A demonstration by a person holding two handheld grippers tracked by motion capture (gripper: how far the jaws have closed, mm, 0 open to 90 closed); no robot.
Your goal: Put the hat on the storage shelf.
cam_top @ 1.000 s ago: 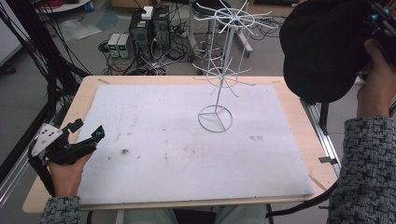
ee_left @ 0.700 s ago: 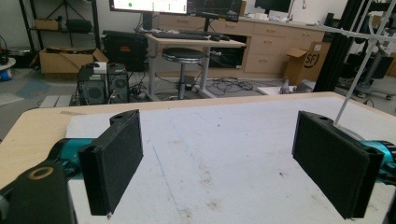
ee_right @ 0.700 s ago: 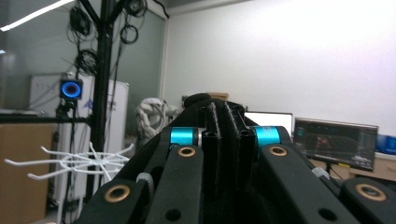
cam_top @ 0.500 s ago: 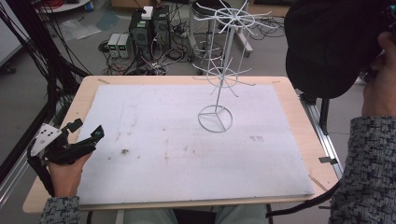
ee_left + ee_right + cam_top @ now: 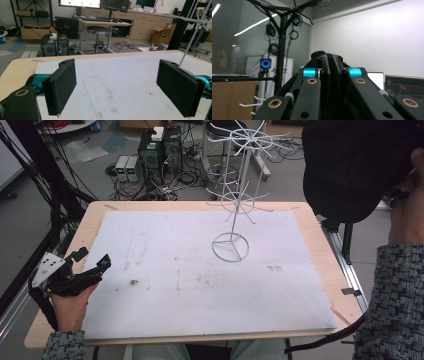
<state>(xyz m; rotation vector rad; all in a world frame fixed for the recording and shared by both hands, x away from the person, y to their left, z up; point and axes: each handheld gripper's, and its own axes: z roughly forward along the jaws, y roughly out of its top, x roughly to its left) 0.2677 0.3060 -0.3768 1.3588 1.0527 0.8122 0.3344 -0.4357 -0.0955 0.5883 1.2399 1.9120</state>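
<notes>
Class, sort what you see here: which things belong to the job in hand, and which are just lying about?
Likely in the job: white wire display rack, large black cap-like object held high, open left claw, shut right claw.
Lying about: small grey boxes on the floor, tangled black cables, round black stool.

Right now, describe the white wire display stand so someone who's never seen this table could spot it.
Start at the wooden table topped with a white foam board. Toward its far right stands the white wire display stand: a ring base, a thin upright pole and tiers of spoke-like hooks. It is the one tall thing standing on the board.
</notes>
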